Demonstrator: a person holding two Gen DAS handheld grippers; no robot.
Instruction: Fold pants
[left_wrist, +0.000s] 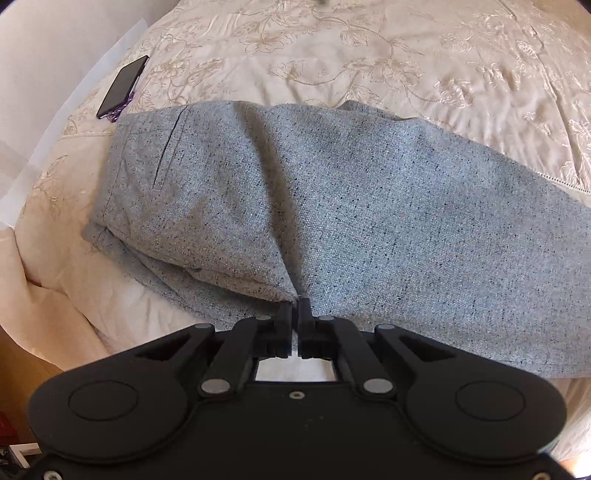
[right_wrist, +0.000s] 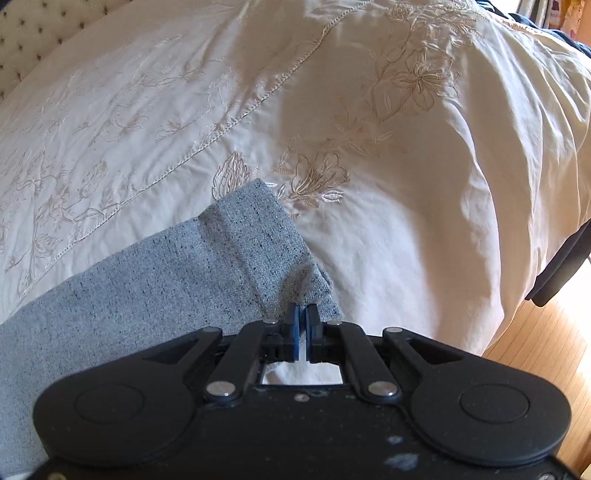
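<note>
Grey flecked pants (left_wrist: 332, 206) lie across a cream embroidered bedspread (left_wrist: 332, 55), waistband and pocket to the left, legs running off to the right. My left gripper (left_wrist: 297, 302) is shut on the near edge of the pants around the crotch, and the cloth puckers into a crease at its tips. In the right wrist view the hem end of the pants (right_wrist: 236, 251) lies on the bedspread (right_wrist: 406, 221). My right gripper (right_wrist: 303, 310) is shut on the near corner of that hem, with the cloth pinched between its blue pads.
A dark phone (left_wrist: 123, 85) lies on the bed beyond the waistband, at the left. The bed's right edge drops to a wooden floor (right_wrist: 546, 350). A dark piece of furniture (right_wrist: 565, 258) stands near that edge. A tufted headboard (right_wrist: 33, 33) is at the far left.
</note>
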